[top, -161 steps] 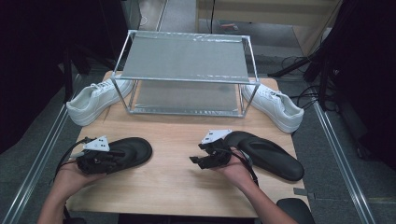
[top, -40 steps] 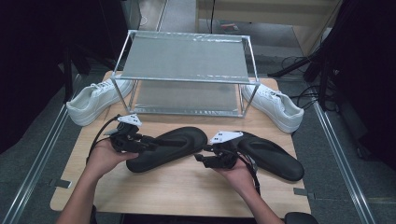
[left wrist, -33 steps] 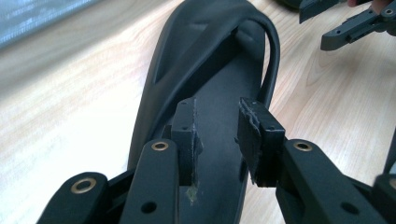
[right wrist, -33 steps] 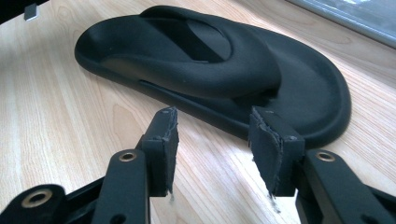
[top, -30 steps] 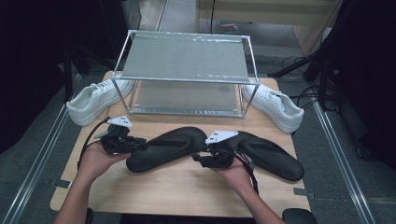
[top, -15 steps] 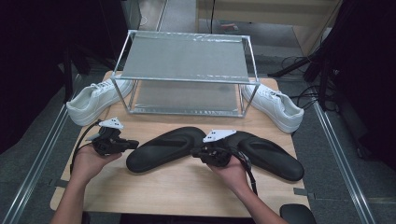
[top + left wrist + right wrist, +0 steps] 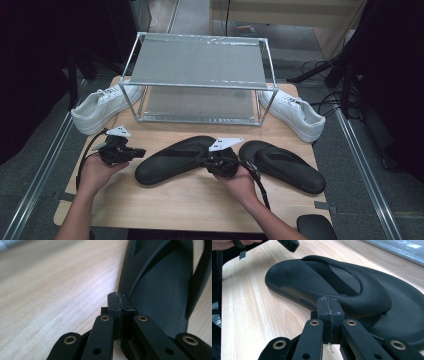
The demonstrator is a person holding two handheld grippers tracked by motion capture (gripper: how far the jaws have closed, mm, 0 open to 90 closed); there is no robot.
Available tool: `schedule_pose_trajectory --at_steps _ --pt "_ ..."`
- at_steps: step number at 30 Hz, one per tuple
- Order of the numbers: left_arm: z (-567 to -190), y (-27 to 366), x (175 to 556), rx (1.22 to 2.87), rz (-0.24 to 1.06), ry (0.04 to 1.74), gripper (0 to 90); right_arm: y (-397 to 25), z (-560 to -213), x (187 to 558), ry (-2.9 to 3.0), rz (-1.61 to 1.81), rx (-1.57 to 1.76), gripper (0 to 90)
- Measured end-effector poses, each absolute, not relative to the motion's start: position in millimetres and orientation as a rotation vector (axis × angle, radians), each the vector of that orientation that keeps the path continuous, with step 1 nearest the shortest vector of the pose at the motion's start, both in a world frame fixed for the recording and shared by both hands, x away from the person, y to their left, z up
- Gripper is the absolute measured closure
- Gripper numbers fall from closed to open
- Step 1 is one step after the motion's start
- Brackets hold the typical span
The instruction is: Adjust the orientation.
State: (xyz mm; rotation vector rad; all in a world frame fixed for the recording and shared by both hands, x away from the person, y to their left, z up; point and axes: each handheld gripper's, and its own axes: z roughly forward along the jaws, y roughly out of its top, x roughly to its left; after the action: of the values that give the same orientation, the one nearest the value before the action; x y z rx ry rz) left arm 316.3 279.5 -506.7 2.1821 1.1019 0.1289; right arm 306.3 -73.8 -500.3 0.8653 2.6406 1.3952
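Black flip-flop (image 7: 172, 159), matte foam w/ molded strap, lies flat mid-table in front of wire rack (image 7: 200, 80), beside its twin (image 7: 282, 165); right gripper (image 7: 206, 161) at its edge, left gripper (image 7: 141, 151) just off its tip, both w/ jaws pressed together, gripping nothing.

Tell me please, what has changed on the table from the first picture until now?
The left flip-flop was moved from the table's left toward the middle, near the right flip-flop. The left gripper has backed off it, jaws shut; the right gripper, also shut, moved to it. The rack and the white sneakers stayed.
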Motion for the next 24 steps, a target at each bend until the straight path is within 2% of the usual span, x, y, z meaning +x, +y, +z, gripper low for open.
schedule_pose_trajectory --at_steps 3,19,24 --pt "-511.6 278.0 317.0 2.2 0.094 1.107 90.0 -71.6 -503.5 307.8 2.649 1.373 0.876 90.0" --pt "-515.1 275.0 313.7 2.195 0.1 1.108 90.0 -70.2 -509.4 312.6 2.669 1.329 0.894 90.0" --pt "-515.5 273.9 311.2 2.211 0.061 1.075 90.0 -72.6 -508.8 314.9 2.67 1.331 0.909 90.0"
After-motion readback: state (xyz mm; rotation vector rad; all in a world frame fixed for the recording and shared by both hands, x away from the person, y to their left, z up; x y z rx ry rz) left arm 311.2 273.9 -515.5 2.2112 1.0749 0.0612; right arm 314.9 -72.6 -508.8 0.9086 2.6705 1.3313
